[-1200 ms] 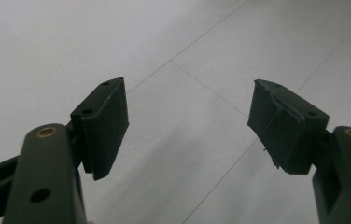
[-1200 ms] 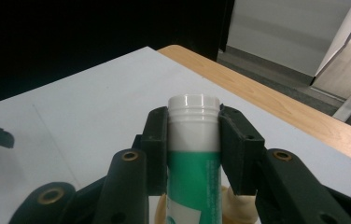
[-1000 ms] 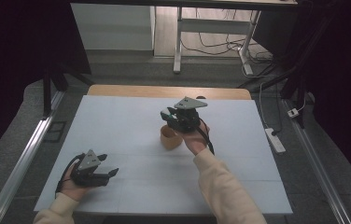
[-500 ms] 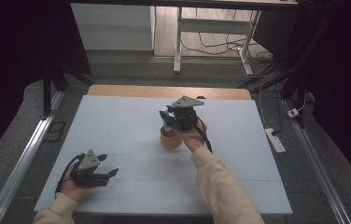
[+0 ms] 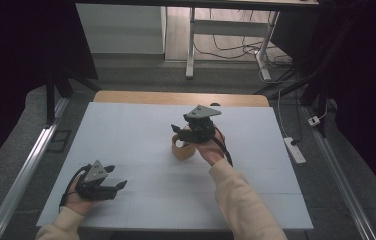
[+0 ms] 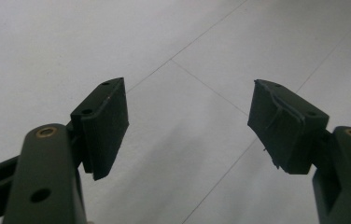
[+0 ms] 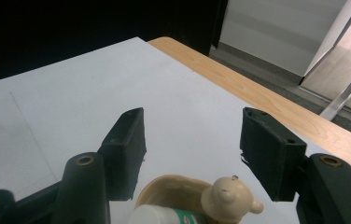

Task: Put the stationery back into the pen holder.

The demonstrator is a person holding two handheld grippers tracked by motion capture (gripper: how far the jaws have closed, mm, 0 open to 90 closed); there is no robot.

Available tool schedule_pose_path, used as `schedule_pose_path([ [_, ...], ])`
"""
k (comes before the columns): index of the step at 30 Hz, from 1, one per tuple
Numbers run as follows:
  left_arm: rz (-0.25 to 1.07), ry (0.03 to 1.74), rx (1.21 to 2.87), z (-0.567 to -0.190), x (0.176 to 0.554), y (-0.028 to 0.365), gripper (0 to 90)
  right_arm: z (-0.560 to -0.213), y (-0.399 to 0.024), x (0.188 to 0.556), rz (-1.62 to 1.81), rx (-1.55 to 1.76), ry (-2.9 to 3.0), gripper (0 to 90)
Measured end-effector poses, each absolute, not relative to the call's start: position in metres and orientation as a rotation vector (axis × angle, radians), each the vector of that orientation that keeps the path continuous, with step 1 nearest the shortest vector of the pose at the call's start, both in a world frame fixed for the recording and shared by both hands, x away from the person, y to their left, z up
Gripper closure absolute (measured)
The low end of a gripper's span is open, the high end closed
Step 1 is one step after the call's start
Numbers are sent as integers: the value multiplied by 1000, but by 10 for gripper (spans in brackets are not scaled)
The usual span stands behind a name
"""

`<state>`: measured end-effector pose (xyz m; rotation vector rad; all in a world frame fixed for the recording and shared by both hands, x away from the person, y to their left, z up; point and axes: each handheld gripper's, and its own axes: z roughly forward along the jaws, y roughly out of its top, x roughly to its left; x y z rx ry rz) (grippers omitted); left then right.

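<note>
A tan cup [image 5: 182,150] stands near the middle of the white tabletop [image 5: 126,135]. In the right gripper view the cup [image 7: 173,186] holds a small cream bear figure [image 7: 227,196] and a white bottle with a green label [image 7: 164,217]. My right gripper [image 5: 177,132] hovers just above the cup, its jaws pointing left. The right gripper [image 7: 192,140] is open; its jaws have just been opening, and their pads touch nothing, with the bear's head just below the gap. My left gripper [image 5: 118,186] rests low at the front left. In its own view the left gripper [image 6: 187,116] is open over bare table.
A wooden strip [image 5: 176,98] runs along the table's far edge. A white power strip [image 5: 294,150] lies on the floor to the right. Metal rails [image 5: 26,170] flank the table, and desk legs [image 5: 190,45] with cables stand behind it.
The right gripper's jaws have spread wider over the cup, with the hand shifting only slightly. The left hand and gripper have stayed where they were.
</note>
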<state>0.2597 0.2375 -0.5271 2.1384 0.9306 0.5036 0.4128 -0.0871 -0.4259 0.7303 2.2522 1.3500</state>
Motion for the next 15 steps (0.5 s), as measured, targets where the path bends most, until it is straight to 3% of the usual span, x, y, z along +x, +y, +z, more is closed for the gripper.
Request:
schedule_pose_path([
  [15, 503, 937, 2131, -527, 260, 238, 281, -436, -116, 397, 1342, 722, 2287, 405],
])
